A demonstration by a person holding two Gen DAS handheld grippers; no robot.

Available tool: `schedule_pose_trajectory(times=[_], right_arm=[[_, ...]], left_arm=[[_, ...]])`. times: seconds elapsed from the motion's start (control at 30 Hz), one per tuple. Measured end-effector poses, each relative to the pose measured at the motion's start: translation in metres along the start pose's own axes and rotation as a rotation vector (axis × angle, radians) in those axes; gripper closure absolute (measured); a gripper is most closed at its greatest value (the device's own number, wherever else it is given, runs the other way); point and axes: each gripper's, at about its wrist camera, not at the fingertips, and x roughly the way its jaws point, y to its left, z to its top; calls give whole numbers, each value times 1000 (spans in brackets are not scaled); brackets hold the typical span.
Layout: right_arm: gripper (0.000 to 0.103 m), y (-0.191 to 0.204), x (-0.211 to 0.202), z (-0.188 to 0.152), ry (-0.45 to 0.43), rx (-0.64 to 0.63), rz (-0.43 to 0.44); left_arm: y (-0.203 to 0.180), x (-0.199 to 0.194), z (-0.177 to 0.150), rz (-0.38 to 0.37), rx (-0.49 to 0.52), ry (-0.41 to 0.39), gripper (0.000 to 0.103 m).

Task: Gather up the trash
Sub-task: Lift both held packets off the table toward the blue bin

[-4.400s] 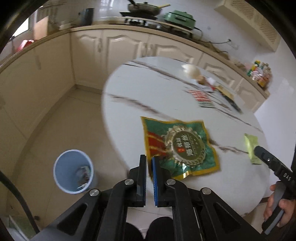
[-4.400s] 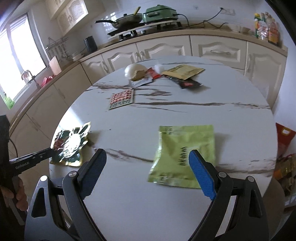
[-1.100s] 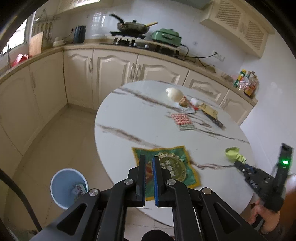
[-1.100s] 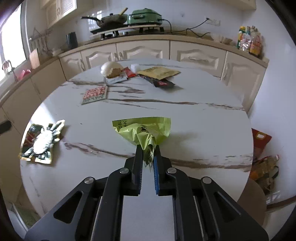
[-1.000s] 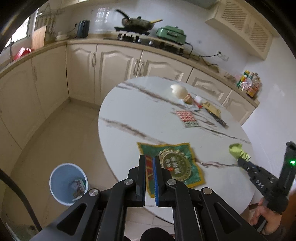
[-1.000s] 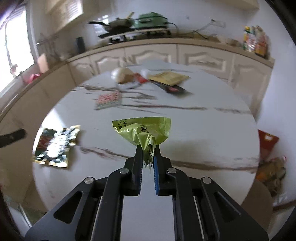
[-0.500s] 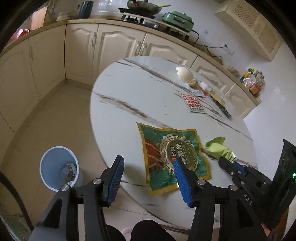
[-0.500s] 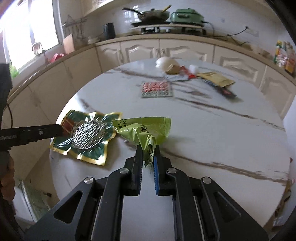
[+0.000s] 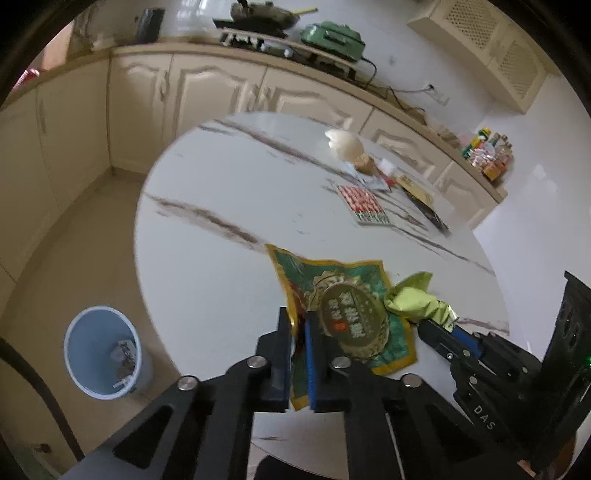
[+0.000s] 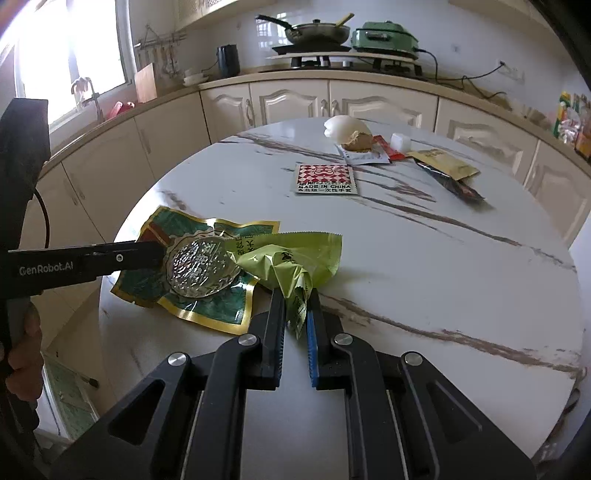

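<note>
Green wrapper point(image 9: 343, 314) lying long-axis toward 11 o'clock on marble table point(image 9: 221, 258), left gripper point(image 9: 298, 332) clamping its edge; right gripper point(image 10: 295, 321) pinching crumpled yellow-green wrapper point(image 10: 291, 262); kitchen cabinets point(image 10: 295, 99) at 12.

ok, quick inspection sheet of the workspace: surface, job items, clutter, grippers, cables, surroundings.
Surface: round marble table, bare around the wrappers.
Job's things: green-gold wrapper at the near edge; lime wrapper crumpled, overlapping it; blue bin on the floor, some trash inside.
Clutter: red-white packet, white lump and several sachets at the far side.
Grippers: left gripper shut on green-gold wrapper; right gripper shut on lime wrapper.
Cables: black lead at the left handle.
Surroundings: cream cabinets, hob with pan.
</note>
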Motion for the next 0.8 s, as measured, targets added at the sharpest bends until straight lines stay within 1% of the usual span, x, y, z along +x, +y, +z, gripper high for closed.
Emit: schedule_pose_trajectory(times=[0.2,0.3,0.43,0.47,0.63,0.73,0.8], right_arm=[[93,4,-4,0,-14,-1,5],[93,13,-7,6,-30,-10,30],[93,33,-7,15,-49,-33,61],[93,41,-7,18,-55,-41,71],[93,63,-6,25,-66,-50,102],[93,73,-9,28,-74,-60,114],[93,81,-12,29,-85,-69,122]], left_arm=[[0,-31,-1,36,10,-106,103],[7,-47,-4,54,7,-136,103],[14,-65,-12,56,-9,-161,103],[15,-68,-14,50,-3,-159,103],[20,-93,-25,36,19,-205,103],[28,-111,-32,46,20,-243,103],[37,-123,-36,71,4,-271,103]])
